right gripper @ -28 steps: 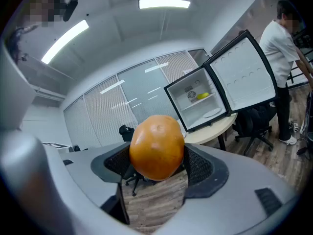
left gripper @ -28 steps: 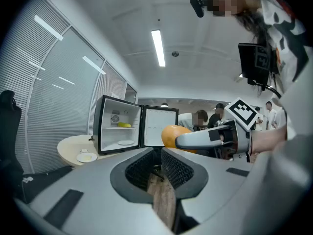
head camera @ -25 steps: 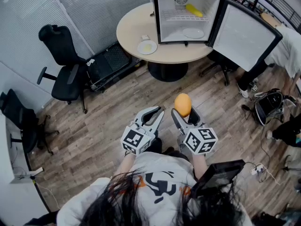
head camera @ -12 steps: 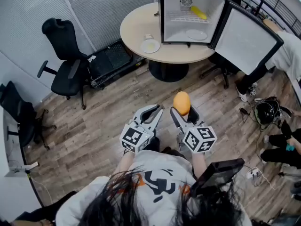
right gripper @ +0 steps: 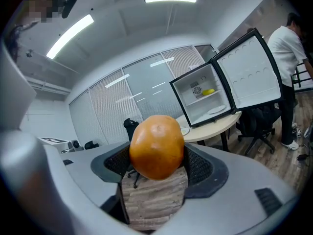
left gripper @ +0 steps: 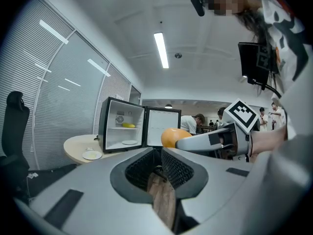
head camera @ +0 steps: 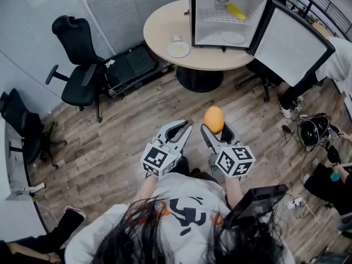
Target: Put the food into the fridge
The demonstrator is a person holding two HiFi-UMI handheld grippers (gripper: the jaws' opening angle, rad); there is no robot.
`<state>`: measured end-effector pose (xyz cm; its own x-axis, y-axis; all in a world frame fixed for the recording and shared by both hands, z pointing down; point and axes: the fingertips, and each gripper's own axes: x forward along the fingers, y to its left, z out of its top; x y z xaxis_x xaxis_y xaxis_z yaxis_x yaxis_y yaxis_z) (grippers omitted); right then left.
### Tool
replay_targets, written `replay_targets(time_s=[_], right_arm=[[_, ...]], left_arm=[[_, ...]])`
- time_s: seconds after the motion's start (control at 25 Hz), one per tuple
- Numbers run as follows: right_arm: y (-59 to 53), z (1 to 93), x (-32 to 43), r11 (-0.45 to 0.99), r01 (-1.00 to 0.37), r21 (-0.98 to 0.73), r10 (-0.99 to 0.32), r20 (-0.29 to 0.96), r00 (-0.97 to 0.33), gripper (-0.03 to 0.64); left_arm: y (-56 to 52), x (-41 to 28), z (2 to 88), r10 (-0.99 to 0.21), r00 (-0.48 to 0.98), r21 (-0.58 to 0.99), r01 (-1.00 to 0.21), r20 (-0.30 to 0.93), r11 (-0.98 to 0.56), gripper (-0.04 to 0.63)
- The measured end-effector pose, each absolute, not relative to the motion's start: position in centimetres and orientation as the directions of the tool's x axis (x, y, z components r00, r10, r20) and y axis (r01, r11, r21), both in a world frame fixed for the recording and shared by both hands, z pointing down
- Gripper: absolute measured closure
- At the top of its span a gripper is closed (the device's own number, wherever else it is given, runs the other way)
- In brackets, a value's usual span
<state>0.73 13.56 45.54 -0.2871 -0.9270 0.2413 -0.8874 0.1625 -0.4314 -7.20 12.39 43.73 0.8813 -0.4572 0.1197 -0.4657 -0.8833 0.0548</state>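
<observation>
A round orange fruit (head camera: 214,120) is clamped between the jaws of my right gripper (head camera: 215,126), held over the wooden floor; it fills the right gripper view (right gripper: 156,146). Beside it my left gripper (head camera: 183,127) has its fingertips together and holds nothing. Ahead, a small fridge (head camera: 228,18) stands on a round table (head camera: 165,26) with its door (head camera: 290,37) swung open to the right. A yellow food item (head camera: 235,11) lies on its upper shelf and a white plate (head camera: 233,37) on its floor. Another plate (head camera: 179,49) sits on the table.
Two black office chairs (head camera: 80,65) (head camera: 25,131) stand at the left. A low black machine (head camera: 135,65) sits by the table's foot. A person in a white shirt (head camera: 335,65) is behind the fridge door, and a dark bag (head camera: 313,131) lies on the floor at right.
The table and fridge have shifted slightly up and right in the head view. Both grippers keep their pose and the orange stays held. A person's leg has appeared at lower left.
</observation>
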Motion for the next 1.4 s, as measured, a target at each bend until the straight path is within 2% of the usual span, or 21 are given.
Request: replay_targets(time_s=[0.6, 1.4], right_arm=[[9.4, 46.6, 1.5, 0.164, -0.889, -0.427, -0.918, 0.265, -0.297, 0.276], [-11.1, 47.6, 7.2, 0.058, -0.891, -0.450, -0.927, 0.306, -0.215, 0.276]], left_arm=[[8.8, -6.3, 44.3, -0.448, 0.881, 0.044, -0.459, 0.152, -0.887, 0.547], [-12.8, -1.3, 44.7, -0.380, 0.903, 0.039, -0.395, 0.200, -0.918, 0.546]])
